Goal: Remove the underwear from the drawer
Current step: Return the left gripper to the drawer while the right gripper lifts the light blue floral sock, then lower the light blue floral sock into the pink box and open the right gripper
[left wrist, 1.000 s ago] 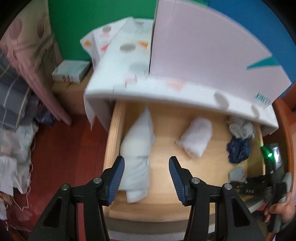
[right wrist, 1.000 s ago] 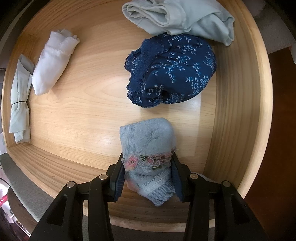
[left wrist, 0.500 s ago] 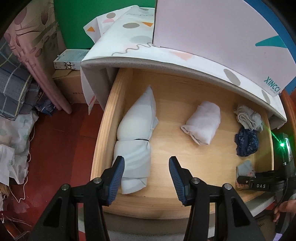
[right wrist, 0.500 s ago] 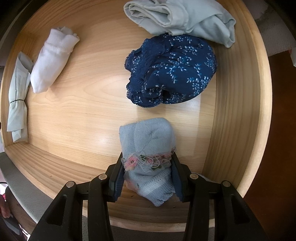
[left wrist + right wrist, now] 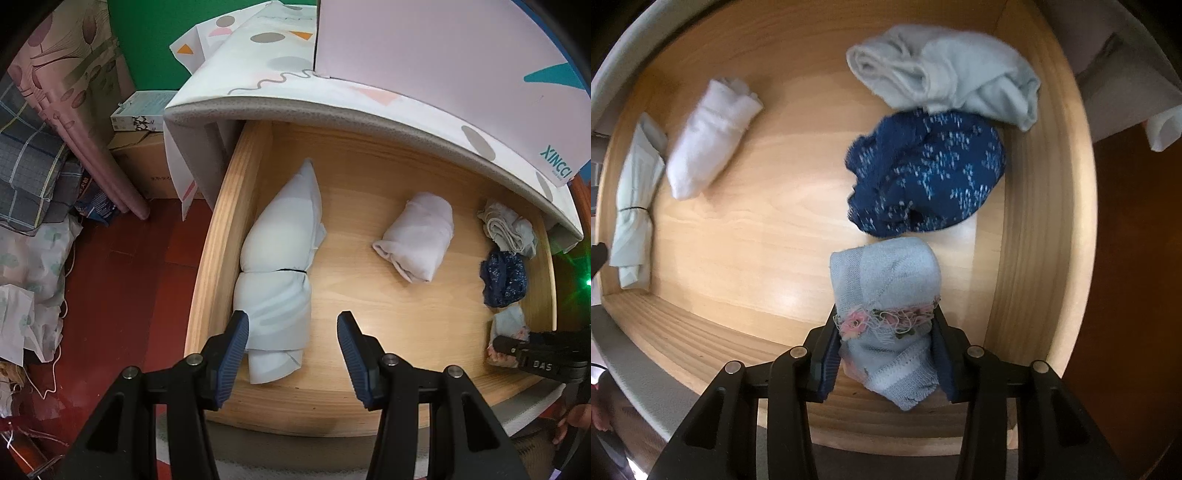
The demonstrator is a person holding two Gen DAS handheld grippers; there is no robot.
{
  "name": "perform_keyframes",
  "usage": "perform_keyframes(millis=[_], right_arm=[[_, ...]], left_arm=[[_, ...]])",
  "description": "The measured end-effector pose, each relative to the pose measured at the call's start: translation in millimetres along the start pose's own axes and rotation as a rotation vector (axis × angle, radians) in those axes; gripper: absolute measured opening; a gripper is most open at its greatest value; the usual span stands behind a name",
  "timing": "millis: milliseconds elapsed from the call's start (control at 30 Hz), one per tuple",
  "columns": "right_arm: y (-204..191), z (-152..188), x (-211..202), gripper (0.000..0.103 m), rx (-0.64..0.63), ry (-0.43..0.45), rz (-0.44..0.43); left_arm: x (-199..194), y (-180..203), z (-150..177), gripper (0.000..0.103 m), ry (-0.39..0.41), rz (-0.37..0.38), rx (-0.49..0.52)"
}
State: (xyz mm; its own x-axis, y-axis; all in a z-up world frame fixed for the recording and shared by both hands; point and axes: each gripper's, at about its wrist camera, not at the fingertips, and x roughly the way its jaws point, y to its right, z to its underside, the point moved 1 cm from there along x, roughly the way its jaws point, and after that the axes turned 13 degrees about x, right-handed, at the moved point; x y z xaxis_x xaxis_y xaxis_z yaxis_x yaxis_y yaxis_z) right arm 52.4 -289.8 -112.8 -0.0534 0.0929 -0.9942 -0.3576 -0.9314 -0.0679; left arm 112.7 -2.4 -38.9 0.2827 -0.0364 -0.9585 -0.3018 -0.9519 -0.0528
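Left wrist view: the left gripper (image 5: 291, 354) hangs over the front left of the open wooden drawer (image 5: 218, 236), jaws apart and empty. The pale banded bundle (image 5: 277, 273) lies just past its left finger, long axis running front to back along the left wall. A white roll (image 5: 417, 236) sits mid-drawer. Down the right wall, back to front: a grey-blue garment (image 5: 508, 229), a navy floral one (image 5: 504, 275), then the light blue underwear (image 5: 508, 334) with the right gripper (image 5: 517, 349) on it. So the underwear is at the front right corner, well apart from the left gripper; the right hand is the one on it.

Right wrist view: the right gripper (image 5: 886, 354) points down into the drawer and is clamped on the light blue underwear (image 5: 886, 280). Both pads press its sides at the pink flower trim. The folded piece's long axis runs along the fingers, its far end reaching out past the tips toward the navy floral garment (image 5: 923, 173), near it, touching or not unclear. Its near end sits over the drawer's front wall (image 5: 701, 332). My guess is the next move is a lift up, clear of the front wall and the navy piece.
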Motion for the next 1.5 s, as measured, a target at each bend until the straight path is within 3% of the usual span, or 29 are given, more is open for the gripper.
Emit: perform_keyframes(millis=[700,1167,1500], right_arm=[[8.8,-1.4,-106.2,0.035,0.0,0.201,-0.086],[-43.3,0.7,-219.3,0.035,-0.098,0.313,-0.155],[-82.0,-54.9,-299.3,0.035,-0.124,0.471,-0.15]], left_arm=[[-3.9,-2.6,-0.3,0.051,0.023,0.024,-0.008],[-4.7,-2.6,-0.6,0.051,0.031,0.027,-0.013],[-7.3,-2.4,-0.5,0.051,0.042,0.016,-0.018]])
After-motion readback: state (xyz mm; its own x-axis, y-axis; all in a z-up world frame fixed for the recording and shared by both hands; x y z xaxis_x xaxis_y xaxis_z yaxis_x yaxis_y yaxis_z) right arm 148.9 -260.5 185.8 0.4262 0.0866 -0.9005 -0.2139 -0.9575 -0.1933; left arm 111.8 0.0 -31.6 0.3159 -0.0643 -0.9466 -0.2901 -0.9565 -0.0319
